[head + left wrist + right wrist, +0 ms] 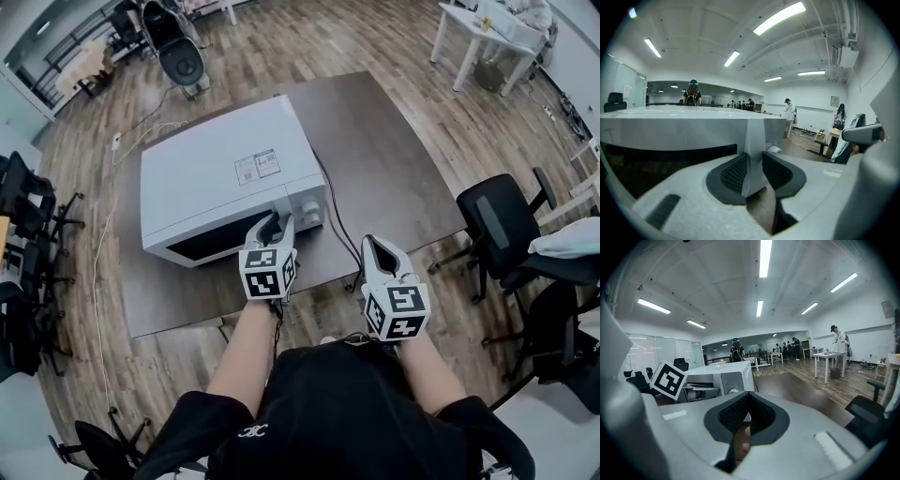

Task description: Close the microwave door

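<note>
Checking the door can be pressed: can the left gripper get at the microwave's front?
Probably yes: the left gripper is at the microwave front, nothing blocking; its jaws are closing with its corner edge showing between them.

White microwave [220, 173], dk-brown table [394, 159], wood-grain floor [309, 47].

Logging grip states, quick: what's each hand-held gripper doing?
Left hand-held gripper: open, closing around an edge of the microwave.
Right hand-held gripper: closed, empty.
</note>
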### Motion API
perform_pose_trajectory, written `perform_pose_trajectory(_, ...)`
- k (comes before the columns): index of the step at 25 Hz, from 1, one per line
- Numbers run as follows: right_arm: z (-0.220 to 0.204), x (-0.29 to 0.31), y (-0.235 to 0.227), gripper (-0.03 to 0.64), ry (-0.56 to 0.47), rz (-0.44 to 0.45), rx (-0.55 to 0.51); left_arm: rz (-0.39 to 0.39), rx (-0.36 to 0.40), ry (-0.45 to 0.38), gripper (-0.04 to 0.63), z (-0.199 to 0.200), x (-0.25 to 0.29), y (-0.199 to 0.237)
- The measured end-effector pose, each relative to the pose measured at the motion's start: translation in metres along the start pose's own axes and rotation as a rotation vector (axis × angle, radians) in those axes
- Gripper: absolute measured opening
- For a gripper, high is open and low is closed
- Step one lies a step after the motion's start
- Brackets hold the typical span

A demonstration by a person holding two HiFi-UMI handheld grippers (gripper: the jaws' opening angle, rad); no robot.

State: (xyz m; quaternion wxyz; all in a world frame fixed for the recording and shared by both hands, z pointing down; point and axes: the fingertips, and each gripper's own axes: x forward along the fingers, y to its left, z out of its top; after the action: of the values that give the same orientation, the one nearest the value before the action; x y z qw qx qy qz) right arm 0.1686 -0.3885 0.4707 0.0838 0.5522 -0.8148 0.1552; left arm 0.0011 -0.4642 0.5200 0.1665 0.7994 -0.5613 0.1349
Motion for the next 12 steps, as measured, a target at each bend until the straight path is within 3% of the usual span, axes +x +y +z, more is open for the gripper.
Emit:
perform_pose_trajectory(4, -0.001, -0.003, 0.002, 0.009, -0.004, 0.003, 0.0, 0.007, -0.022, 0.004, 0.108, -0.001, -0.002, 0.0)
perform_pose_trajectory(7, 0.001, -0.006, 0.008, 0.009, -0.011, 0.012, -0.002, 0.042, -0.017, -0.007, 0.009, -0.001, -0.013, 0.004)
perform_pose_trajectory(12, 0.002, -0.006, 0.029, 0.009, -0.02, 0.049, -0.009, 0.057, 0.032, -0.033, 0.009, 0.005, -0.039, 0.001)
